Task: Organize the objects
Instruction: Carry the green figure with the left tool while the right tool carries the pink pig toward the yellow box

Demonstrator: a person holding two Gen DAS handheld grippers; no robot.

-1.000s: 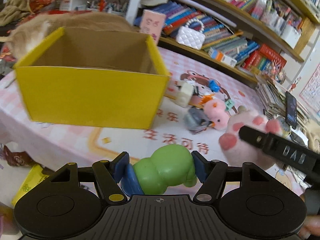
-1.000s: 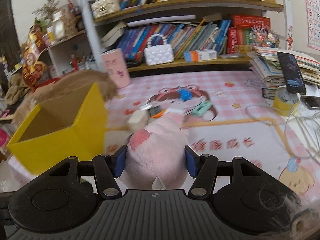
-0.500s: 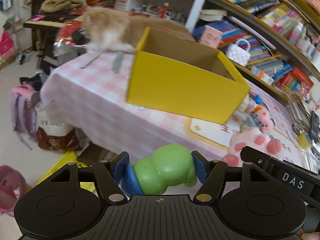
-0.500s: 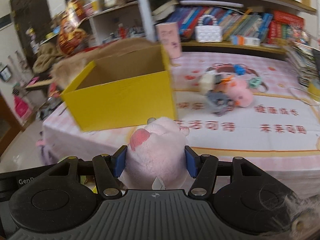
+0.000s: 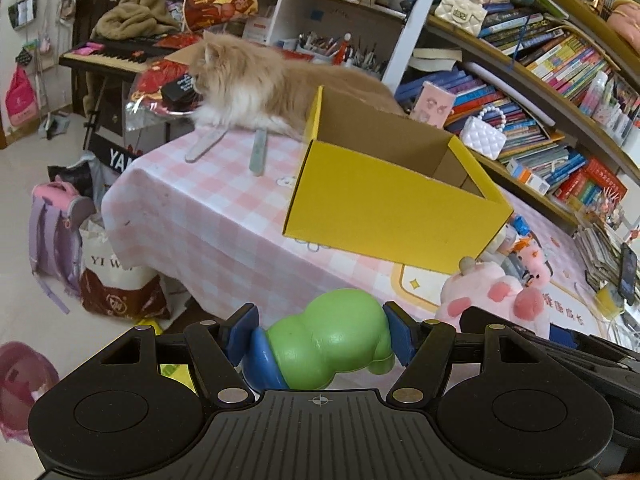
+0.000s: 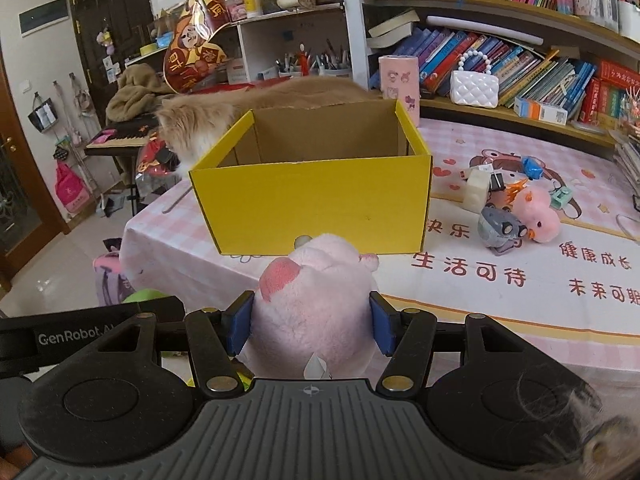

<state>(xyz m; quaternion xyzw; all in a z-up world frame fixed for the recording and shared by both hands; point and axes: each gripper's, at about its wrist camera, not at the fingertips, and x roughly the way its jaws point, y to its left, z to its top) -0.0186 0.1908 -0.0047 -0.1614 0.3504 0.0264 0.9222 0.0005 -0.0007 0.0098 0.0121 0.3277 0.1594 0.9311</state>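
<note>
The left gripper [image 5: 322, 340] is closed on a green toy [image 5: 332, 342] with a blue base, both blue pads pressed to its sides, held off the near edge of the table [image 5: 192, 220]. The right gripper [image 6: 310, 324] is clamped on a pink plush toy [image 6: 314, 292], held just in front of the near wall of the yellow box [image 6: 316, 200]. The box stands open-topped on the pink checked tablecloth; its interior is plain brown card. A long-haired ginger cat [image 5: 256, 84] lies behind the box at the far edge. To the right of the box sit a pink duck toy [image 6: 538, 216], a grey toy car [image 6: 500, 226] touching it, and a cream block [image 6: 476, 196] nearby.

Legible writing: "GenRobot.A" on the left gripper's body in the right wrist view; "YI W" on a bag [image 5: 116, 280] on the floor; red Chinese characters on the tablecloth, "生活可待" and "健康成长".
</note>
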